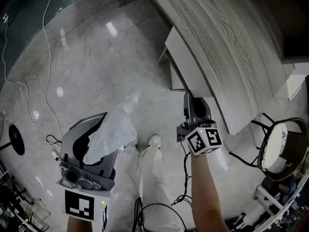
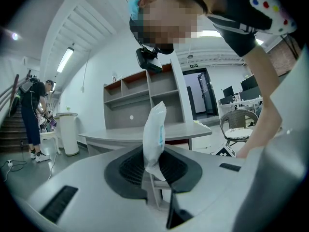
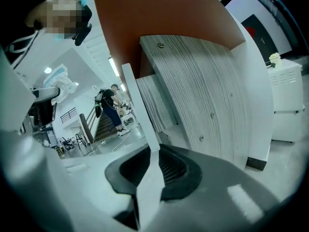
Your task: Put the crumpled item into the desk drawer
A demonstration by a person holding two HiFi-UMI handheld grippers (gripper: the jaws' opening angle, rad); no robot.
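Observation:
The crumpled item (image 1: 115, 127) is a white, thin plastic wrapper that sticks up between the jaws of my left gripper (image 1: 99, 129), which is shut on it. In the left gripper view the wrapper (image 2: 154, 134) stands upright, pinched at its lower end. My right gripper (image 1: 189, 96) reaches to the edge of the white drawer front (image 1: 186, 57) under the wood-grain desk top (image 1: 227, 37). In the right gripper view that white panel edge (image 3: 140, 110) runs between the jaws, and the pads (image 3: 176, 170) are closed on it.
A wicker chair (image 1: 280, 146) with a black frame stands to the right of the desk. A white cable (image 1: 46, 57) trails over the marble floor at the left, near a black round base (image 1: 17, 139). My white-trousered legs (image 1: 145, 178) are below. Another person (image 2: 31, 115) stands far off.

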